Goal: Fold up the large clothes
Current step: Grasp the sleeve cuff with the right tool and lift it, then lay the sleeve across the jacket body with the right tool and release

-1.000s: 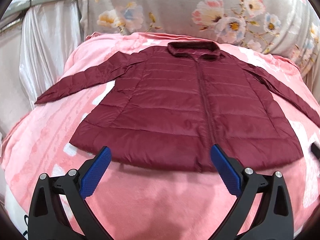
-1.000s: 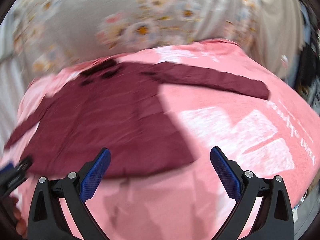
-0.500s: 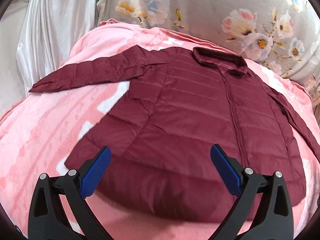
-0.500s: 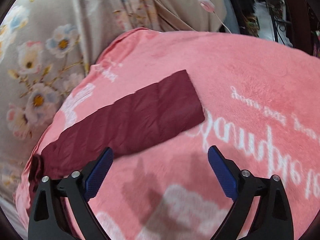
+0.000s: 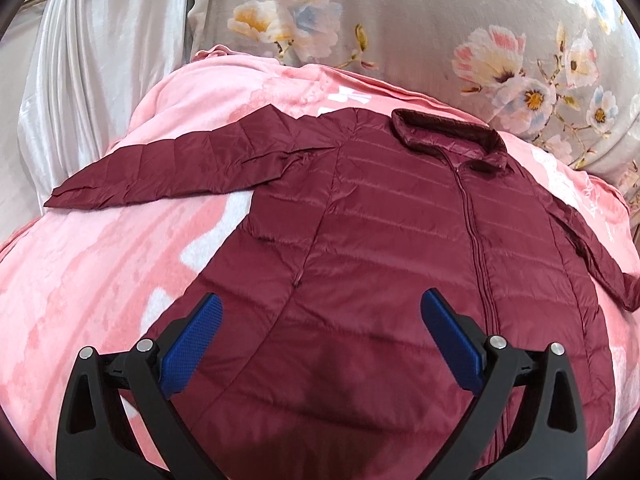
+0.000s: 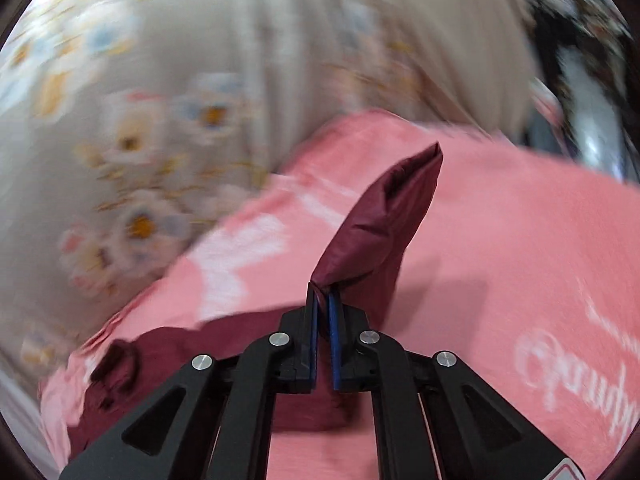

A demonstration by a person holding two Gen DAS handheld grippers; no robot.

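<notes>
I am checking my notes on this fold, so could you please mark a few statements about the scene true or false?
1. The jacket is zipped up. True.
2. The right gripper holds nothing. False: its jaws are closing on a sleeve.
3. The left gripper has its jaws wide apart. True.
4. The jacket lies on a blue blanket. False: the blanket is pink.
5. The left gripper grips the collar. False: it hangs above the jacket's lower part, gripping nothing.

Floral fabric [image 5: 420,32] behind — white drape [image 5: 92,60] left.
</notes>
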